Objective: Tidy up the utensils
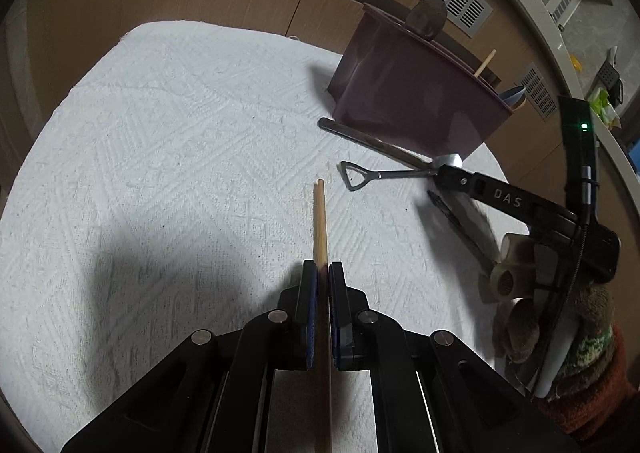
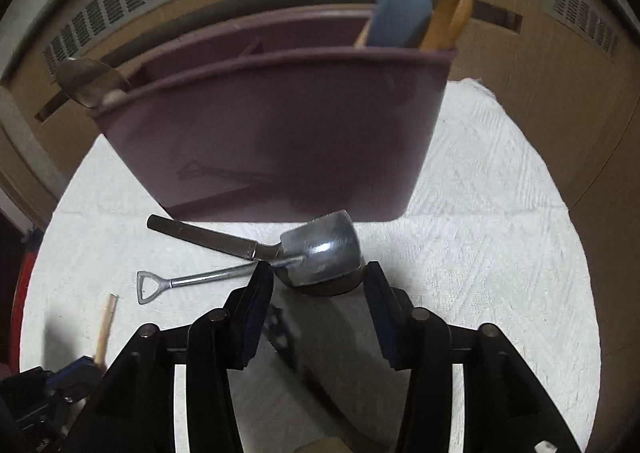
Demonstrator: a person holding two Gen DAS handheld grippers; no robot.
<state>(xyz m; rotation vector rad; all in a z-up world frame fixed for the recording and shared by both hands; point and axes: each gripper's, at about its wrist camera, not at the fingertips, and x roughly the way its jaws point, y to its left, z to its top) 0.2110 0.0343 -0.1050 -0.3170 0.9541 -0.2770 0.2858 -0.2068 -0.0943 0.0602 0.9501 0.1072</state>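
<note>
Between left gripper (image 1: pixel 322 273) pads, chopstick (image 1: pixel 320 221) points away, toward holder (image 1: pixel 408 93).

The only readable text is "DAS", in pale capital letters on the black arm of the right gripper (image 1: pixel 444 189), seen in the left wrist view at about three o'clock. Nothing else in either view carries legible lettering, numbers or signs.
</note>
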